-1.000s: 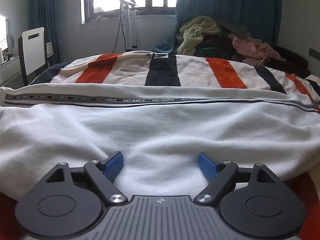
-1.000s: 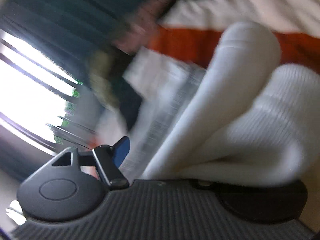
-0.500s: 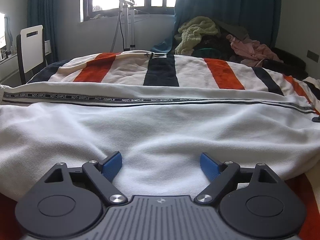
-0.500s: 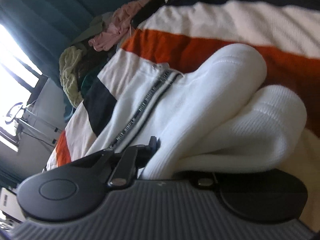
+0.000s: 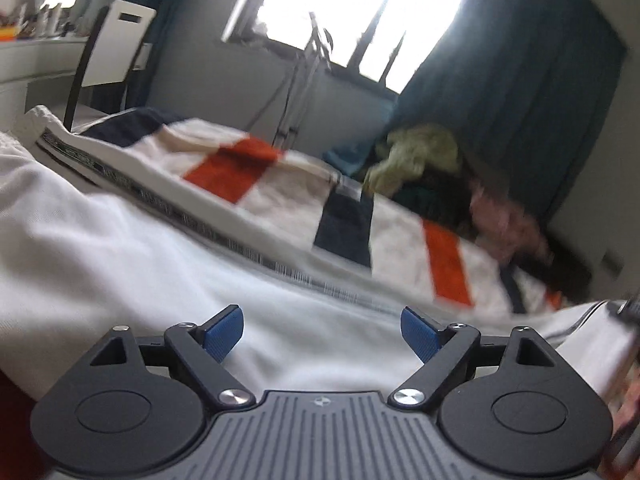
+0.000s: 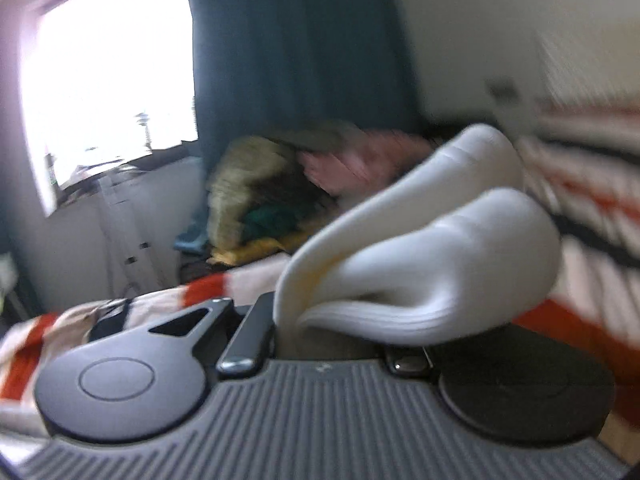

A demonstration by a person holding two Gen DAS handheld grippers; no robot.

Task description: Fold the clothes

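A white garment [image 5: 132,264] with a dark lettered tape strip [image 5: 224,236] lies spread on the striped bed. My left gripper [image 5: 322,330] is open just above the white cloth, its blue pads [image 5: 224,330] apart and empty. My right gripper [image 6: 320,320] is shut on a bunched fold of the white garment [image 6: 432,256], which bulges over and hides the fingertips. Both views are motion-blurred.
The bed cover [image 5: 248,168] has orange, navy and white stripes. A pile of other clothes [image 5: 424,160] lies at the far side by a teal curtain [image 5: 500,92]. A white chair [image 5: 116,44] stands at the left under a bright window.
My left gripper has tilted and swung, the bed now slanting in its view, jaws still open. My right gripper has rotated upright with the white fold held in it.
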